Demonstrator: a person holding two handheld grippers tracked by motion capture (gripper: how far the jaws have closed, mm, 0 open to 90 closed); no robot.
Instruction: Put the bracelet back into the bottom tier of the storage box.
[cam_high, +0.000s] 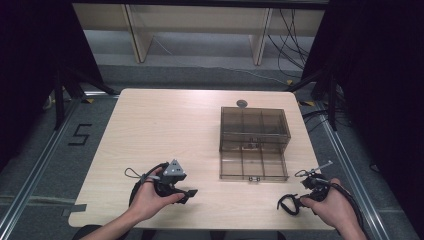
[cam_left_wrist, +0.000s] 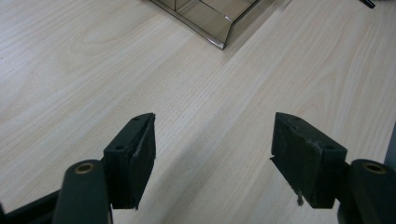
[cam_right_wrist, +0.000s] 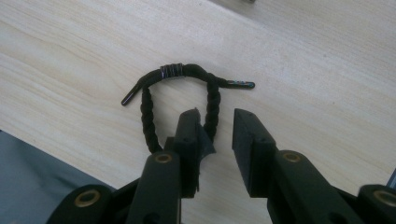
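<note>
The black cord loop (cam_right_wrist: 180, 88) lies on the counter (cam_high: 165, 125) at about five o'clock, just ahead of the right tongs (cam_right_wrist: 217, 130) — parted, pinching nothing. The left tongs (cam_left_wrist: 212, 154) are spread wide over bare wood. The open compartment box (cam_high: 254, 142) holds nothing I can make out — work looks barely begun.

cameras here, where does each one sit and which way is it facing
High view: above the person's side, looking forward and down on the pale wooden table; both hands show.
Left gripper view: rides the left gripper, jaws apart over bare wood.
Right gripper view: rides the right gripper, facing a black twisted cord loop.
Shared: the smoky clear plastic compartment box.
</note>
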